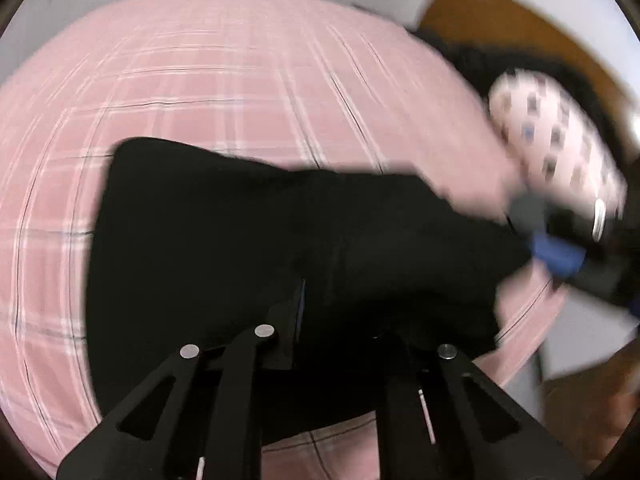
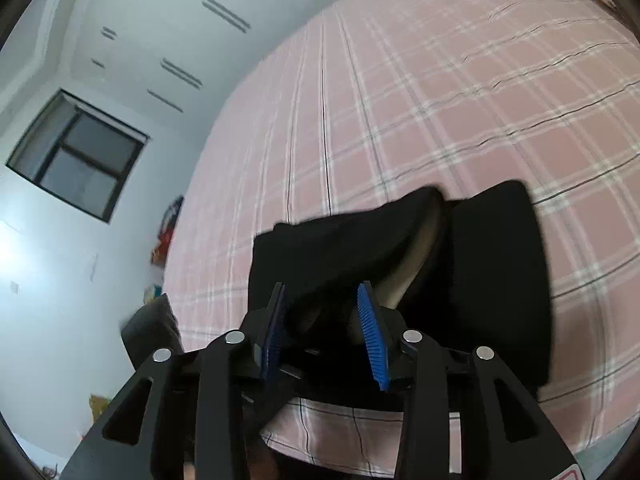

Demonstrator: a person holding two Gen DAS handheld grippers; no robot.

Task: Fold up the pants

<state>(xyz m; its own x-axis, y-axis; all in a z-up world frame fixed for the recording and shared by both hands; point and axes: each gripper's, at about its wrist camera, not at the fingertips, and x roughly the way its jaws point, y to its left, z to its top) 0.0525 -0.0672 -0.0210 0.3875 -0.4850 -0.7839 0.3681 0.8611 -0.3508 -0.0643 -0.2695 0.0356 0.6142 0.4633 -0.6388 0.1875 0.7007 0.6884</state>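
Pink plaid bedsheet [image 2: 400, 100] fills both views, white wall behind. Black pants [image 1: 248, 248] lie near the bed's front edge, already doubled into a shorter bundle, so I judge the fold well underway. My right gripper [image 2: 322, 320] has its jaws parted around a raised flap of the fabric, blue pads either side, not pinched tight. My left gripper [image 1: 340, 312] sits low over the cloth; its jaws are lost against the black, so I cannot tell their state. Laying that flap flat remains.
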